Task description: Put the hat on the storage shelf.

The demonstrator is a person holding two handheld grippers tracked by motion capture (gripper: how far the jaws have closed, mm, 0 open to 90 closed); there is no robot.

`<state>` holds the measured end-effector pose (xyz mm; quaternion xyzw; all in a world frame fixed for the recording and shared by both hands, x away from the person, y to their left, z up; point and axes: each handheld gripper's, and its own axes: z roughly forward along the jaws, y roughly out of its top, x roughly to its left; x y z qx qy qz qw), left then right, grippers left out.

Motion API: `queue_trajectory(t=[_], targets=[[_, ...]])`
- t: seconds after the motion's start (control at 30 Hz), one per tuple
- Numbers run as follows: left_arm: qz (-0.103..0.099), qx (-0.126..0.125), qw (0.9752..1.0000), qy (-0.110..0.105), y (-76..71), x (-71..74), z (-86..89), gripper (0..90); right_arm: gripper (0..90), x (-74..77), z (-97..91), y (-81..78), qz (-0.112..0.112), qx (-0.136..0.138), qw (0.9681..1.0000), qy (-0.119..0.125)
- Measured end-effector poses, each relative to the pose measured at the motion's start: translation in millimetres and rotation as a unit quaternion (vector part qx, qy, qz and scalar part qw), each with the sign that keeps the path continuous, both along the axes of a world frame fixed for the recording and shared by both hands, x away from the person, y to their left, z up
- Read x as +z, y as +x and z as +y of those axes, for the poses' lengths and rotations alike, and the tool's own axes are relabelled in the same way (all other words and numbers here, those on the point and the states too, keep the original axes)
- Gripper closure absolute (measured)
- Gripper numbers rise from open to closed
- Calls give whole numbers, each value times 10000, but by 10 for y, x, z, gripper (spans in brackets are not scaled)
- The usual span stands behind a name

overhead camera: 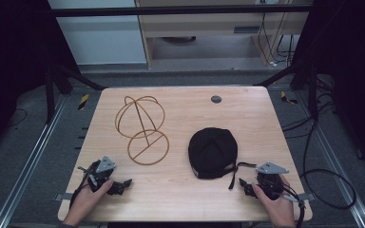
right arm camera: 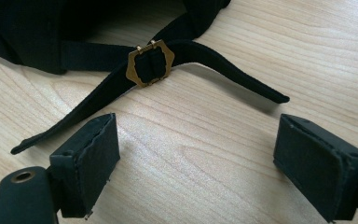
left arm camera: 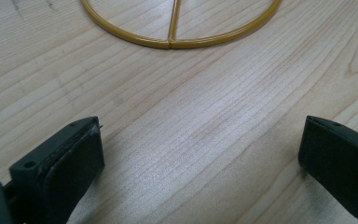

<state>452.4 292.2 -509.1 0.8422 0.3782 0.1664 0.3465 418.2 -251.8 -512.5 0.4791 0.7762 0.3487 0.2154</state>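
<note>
Grey carpet and dark curtains surround a pale wooden worktop [overhead camera: 180,190], with a light cabinet standing behind it and cables trailing over the floor at the right. On the worktop's left half stands a wire hat stand [overhead camera: 141,128] of yellow-gold rod, a flat ring base with a bar across it and a rounded cage of hoops leaning up and away from the person. Right of it, well apart, lies a black cap [overhead camera: 213,152], crown up, its adjusting strap [overhead camera: 240,168] spilling out toward the near right corner; a small grey disc [overhead camera: 216,99] is set in the far edge of the wood. The person's left hand rests near the near left corner holding the left tool [overhead camera: 123,184], whose jaws stand wide with nothing between them; in the left gripper view they frame bare wood, and the near arc of the stand's base ring [left arm camera: 170,43] with its cross bar lies ahead, apart from the pads. The right hand holds the right tool [overhead camera: 243,184] near the near right corner, just beside the cap. Its jaws also stand wide and grip nothing. In the right gripper view the cap's rim [right arm camera: 37,42] fills the upper left, and the strap passes through a brass buckle [right arm camera: 150,63], its two loose ends lying flat on the wood just ahead of the pads without touching them.
</note>
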Motion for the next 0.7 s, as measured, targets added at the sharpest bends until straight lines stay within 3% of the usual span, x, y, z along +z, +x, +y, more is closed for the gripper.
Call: queue_trajectory(t=[0.7], targets=[[-2, 1, 10000, 3, 0, 0, -1, 0, 134, -1, 21, -17, -2, -95, 10000, -23]])
